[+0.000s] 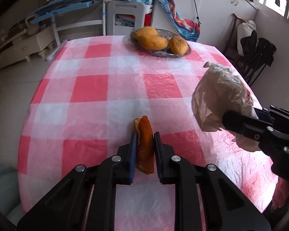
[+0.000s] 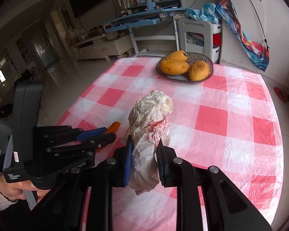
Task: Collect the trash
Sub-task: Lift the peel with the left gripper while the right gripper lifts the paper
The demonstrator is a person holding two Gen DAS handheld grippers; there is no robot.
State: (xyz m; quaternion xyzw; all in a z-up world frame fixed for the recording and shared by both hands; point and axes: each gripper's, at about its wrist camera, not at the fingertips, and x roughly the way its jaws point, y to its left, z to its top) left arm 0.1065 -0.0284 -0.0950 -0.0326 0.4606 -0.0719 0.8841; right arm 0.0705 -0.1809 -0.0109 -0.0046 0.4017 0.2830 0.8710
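Clamped between the left gripper's point(image 1: 144, 136) pads, the peel point(image 1: 144, 146) hangs just over the cloth point(image 1: 90, 88), while the right gripper point(image 2: 144, 142) pinches the wrapper point(image 2: 150, 127); I'd keep both squeezes firm and level while carrying them off, clear of the mango dish point(image 2: 208, 57).

1. On the near part of the table point(image 1: 98, 88) we have the peel point(image 1: 144, 144) between the left gripper point(image 1: 144, 136) fingers.
2. To its right we hold the paper wad point(image 1: 219, 98) in the right gripper point(image 2: 144, 144), above the table.
3. At the far edge a bowl point(image 1: 187, 51) holds three mangoes point(image 1: 154, 41).
4. Behind the table stand a desk point(image 2: 144, 19) and, to its right, a cart point(image 2: 194, 32).
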